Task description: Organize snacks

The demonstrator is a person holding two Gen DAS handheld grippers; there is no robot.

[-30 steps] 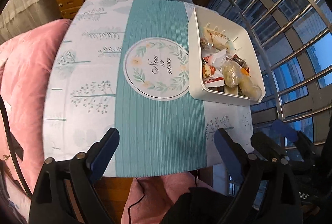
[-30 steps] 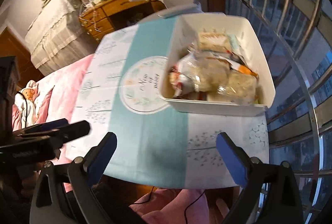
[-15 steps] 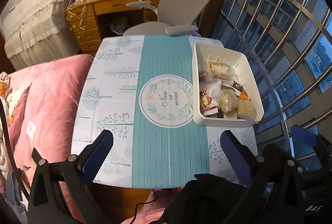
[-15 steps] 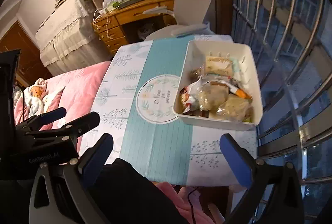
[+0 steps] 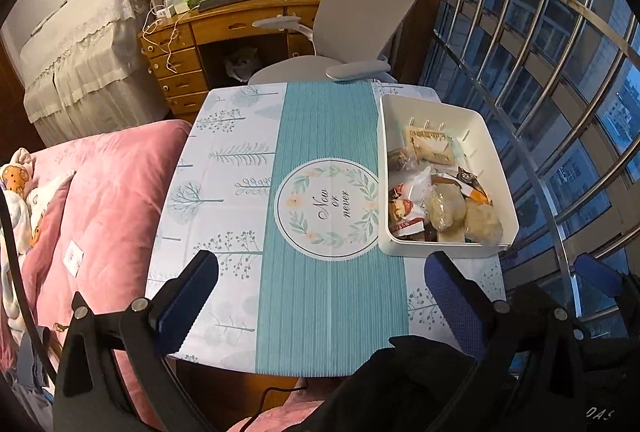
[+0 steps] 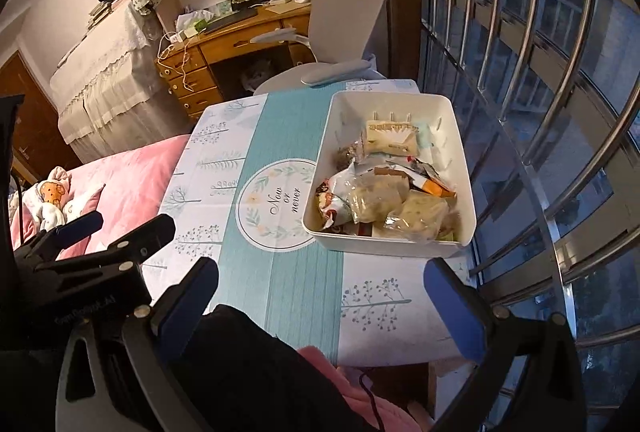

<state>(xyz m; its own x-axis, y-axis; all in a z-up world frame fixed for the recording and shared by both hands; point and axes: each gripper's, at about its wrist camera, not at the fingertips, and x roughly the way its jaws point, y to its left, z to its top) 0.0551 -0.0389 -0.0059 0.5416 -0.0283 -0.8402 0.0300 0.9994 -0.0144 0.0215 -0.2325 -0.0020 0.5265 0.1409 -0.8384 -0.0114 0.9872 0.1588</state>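
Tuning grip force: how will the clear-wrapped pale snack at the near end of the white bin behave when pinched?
The clear-wrapped snack looks soft and lumpy, so it will likely squash. Its glossy film is probably slippery and crinkly. It lies heaped on other packets in the white bin, so neighbours may shift.

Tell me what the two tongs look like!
Both tongs are black frames with silver screws and two fingers padded in blue. The left tongs and the right tongs look alike. Faint white lettering marks the left tongs' side in the right view. A thin black cable hangs at the left.
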